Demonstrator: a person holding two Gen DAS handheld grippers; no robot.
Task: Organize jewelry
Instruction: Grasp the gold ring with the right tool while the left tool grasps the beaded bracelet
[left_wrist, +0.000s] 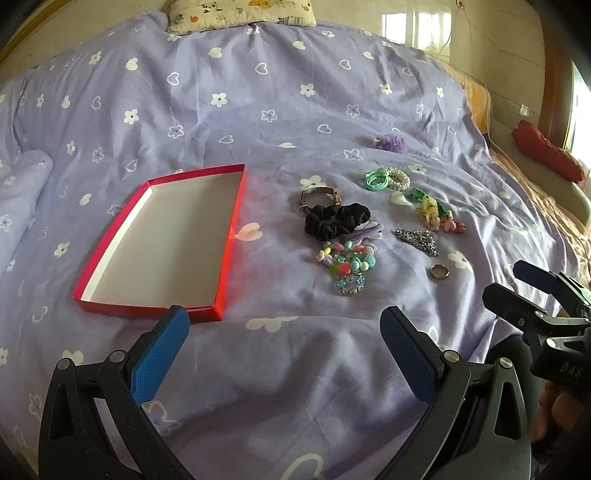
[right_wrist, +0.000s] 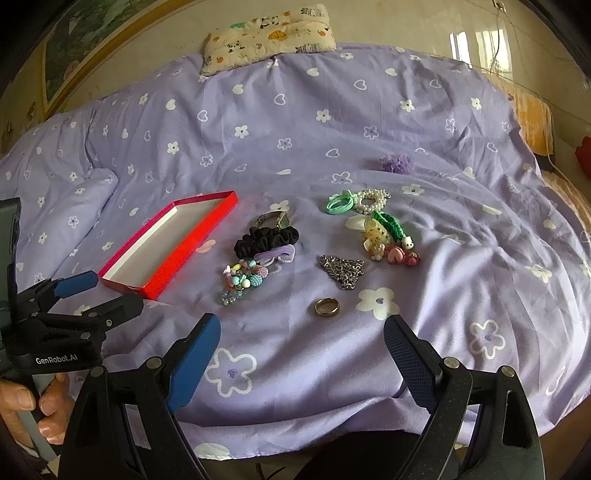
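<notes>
A shallow red box (left_wrist: 236, 206) (right_wrist: 192, 236) with a white inside lies open on the purple bedspread. To its right lies jewelry: a metal ring (left_wrist: 439, 272) (right_wrist: 327, 306), a silver chain (left_wrist: 419, 240) (right_wrist: 343, 271), a black scrunchie (left_wrist: 336, 219) (right_wrist: 264, 238), a beaded bracelet heap (left_wrist: 345, 264) (right_wrist: 243, 277), a pearl bracelet (left_wrist: 397, 179) (right_wrist: 371, 201), green hair ties (left_wrist: 376, 180) (right_wrist: 338, 203), coloured clips (left_wrist: 439, 214) (right_wrist: 388, 240) and a watch (left_wrist: 319, 195) (right_wrist: 275, 219). My left gripper (left_wrist: 284, 325) stands open near the box's front edge, nothing between its fingers. My right gripper (right_wrist: 301, 332) stands open just short of the ring.
A purple fuzzy hair tie (left_wrist: 391, 142) (right_wrist: 397, 164) lies farther back. A patterned pillow (left_wrist: 240, 14) (right_wrist: 267, 37) rests at the bed's head. A red cushion (left_wrist: 546, 149) sits at the right beyond the bed. A person's hand (right_wrist: 33, 406) holds the left gripper's handle.
</notes>
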